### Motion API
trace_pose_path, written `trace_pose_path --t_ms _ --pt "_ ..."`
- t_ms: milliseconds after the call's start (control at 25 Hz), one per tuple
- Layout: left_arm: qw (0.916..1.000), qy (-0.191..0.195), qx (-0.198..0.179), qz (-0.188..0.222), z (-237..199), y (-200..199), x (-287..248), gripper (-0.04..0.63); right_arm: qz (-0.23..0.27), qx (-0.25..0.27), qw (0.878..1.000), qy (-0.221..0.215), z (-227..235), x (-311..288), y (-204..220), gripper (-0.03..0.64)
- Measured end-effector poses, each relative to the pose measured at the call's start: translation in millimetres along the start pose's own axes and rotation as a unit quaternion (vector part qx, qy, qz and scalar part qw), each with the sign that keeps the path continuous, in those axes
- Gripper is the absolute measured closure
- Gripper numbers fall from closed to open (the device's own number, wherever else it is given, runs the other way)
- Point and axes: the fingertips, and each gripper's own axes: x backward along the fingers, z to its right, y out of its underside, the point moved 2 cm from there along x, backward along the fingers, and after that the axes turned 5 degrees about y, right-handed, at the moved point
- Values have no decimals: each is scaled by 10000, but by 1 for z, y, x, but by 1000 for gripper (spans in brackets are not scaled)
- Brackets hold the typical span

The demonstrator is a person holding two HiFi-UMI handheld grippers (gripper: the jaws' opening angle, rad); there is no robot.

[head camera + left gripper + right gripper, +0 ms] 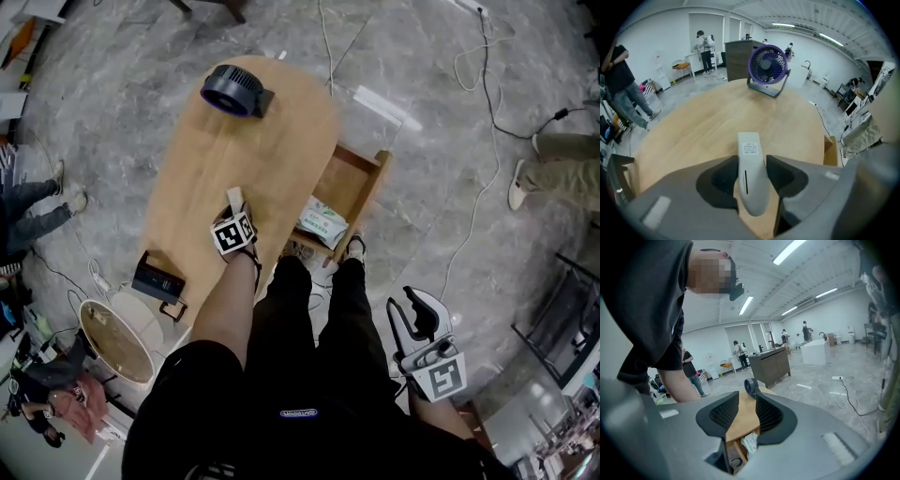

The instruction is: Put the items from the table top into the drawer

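Note:
My left gripper (235, 212) is shut on a slim white remote (750, 140), whose labelled end sticks out past the jaws, just above the wooden table top (234, 150) near its front edge. To its right the wooden drawer (361, 165) stands open with a green-and-white packet (322, 225) inside. A dark fan (234, 91) stands at the table's far end, and a black device (157, 279) lies at its left edge. My right gripper (412, 315) hangs open and empty, low at the right and away from the table. In the right gripper view its jaws frame the table and packet (750, 444).
A round pale bin (117, 342) stands on the floor at the table's near-left corner. The person's black-trousered legs (319, 319) stand in front of the drawer. Cables (483, 187) trail over the grey floor at the right, and other people stand around the room.

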Motion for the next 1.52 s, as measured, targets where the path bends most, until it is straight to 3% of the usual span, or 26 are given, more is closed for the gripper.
trace_pose_path --t_ms 200,360,640,840,1000,1280,1520 --pt "9973 297 -665 92 45 -16 4 397 104 -64 9999 88 9 8 2 472" --pt "9896 741 -1225 112 100 -21 -1 397 180 -147 9994 241 23 20 5 472" --pt "9623 1612 -2188 116 207 -19 -10 398 179 -307 9979 545 40 44 17 472" --pt "9413 1957 -2750 -52 270 -2 -27 399 198 -406 9956 824 57 67 29 472" --pt "9364 1961 -2896 -265 298 14 -48 398 247 -533 9927 1055 68 87 37 472" --pt "9307 1574 -3211 -768 306 41 -91 398 126 -852 9860 1428 90 118 70 472" --pt "9332 1306 -3228 -887 303 45 -120 398 71 -1022 9826 1551 101 131 89 472"
